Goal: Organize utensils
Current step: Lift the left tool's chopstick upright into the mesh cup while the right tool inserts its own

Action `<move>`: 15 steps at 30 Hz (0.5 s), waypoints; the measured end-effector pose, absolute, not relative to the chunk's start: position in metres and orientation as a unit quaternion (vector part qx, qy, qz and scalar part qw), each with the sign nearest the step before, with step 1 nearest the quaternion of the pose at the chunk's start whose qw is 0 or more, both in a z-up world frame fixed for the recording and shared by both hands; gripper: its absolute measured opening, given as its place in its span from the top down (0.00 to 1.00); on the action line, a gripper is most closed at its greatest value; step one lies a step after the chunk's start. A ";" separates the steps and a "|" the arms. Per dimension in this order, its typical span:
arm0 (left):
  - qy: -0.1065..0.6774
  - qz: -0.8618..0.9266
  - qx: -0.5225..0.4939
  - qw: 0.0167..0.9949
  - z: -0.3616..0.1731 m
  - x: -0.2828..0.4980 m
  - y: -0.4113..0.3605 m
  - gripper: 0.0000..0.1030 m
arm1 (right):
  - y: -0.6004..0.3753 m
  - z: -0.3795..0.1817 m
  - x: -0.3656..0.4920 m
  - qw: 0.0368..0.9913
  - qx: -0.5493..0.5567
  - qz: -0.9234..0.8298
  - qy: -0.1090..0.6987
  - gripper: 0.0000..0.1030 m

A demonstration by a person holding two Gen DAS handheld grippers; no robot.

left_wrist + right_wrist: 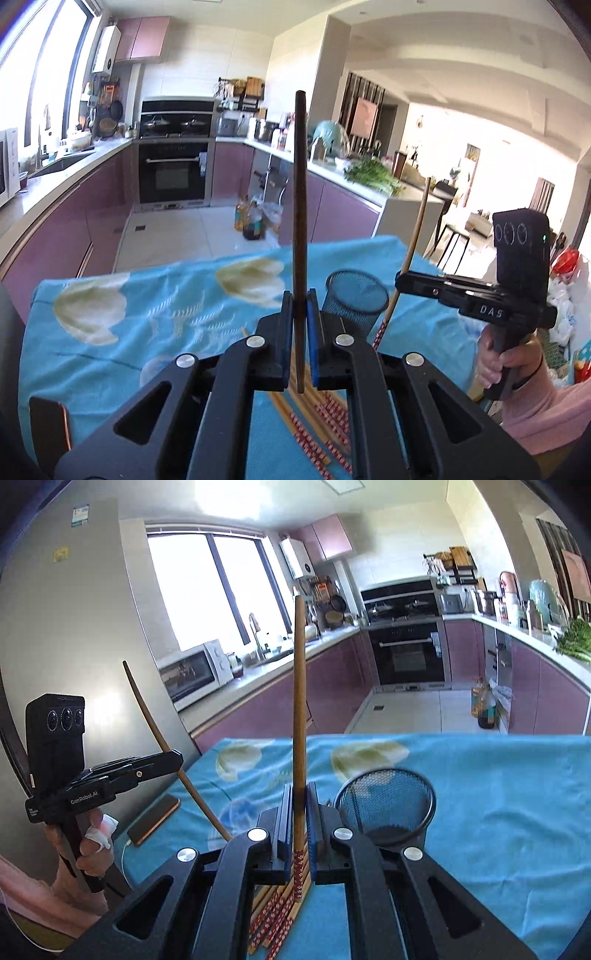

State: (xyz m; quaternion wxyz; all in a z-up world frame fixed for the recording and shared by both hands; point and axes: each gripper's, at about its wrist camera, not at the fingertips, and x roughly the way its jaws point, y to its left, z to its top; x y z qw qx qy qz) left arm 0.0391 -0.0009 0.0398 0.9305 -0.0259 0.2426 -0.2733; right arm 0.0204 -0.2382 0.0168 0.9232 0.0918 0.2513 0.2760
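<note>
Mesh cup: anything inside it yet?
The mesh cup shows only a dark bare bottom in the right wrist view, no chopsticks. The right gripper hides the cup's near lower wall, so that part can't be checked.

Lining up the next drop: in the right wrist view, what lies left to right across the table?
Left gripper shut on a dark brown chopstick → orange-edged phone → right gripper shut on a red-patterned bamboo chopstick → black wire-mesh holder cup, all over the blue floral tablecloth.
</note>
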 end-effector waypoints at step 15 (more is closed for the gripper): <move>0.209 -0.336 -0.041 0.918 0.086 0.092 -0.081 0.93 | -0.276 0.054 0.049 0.953 0.065 0.219 0.198 0.94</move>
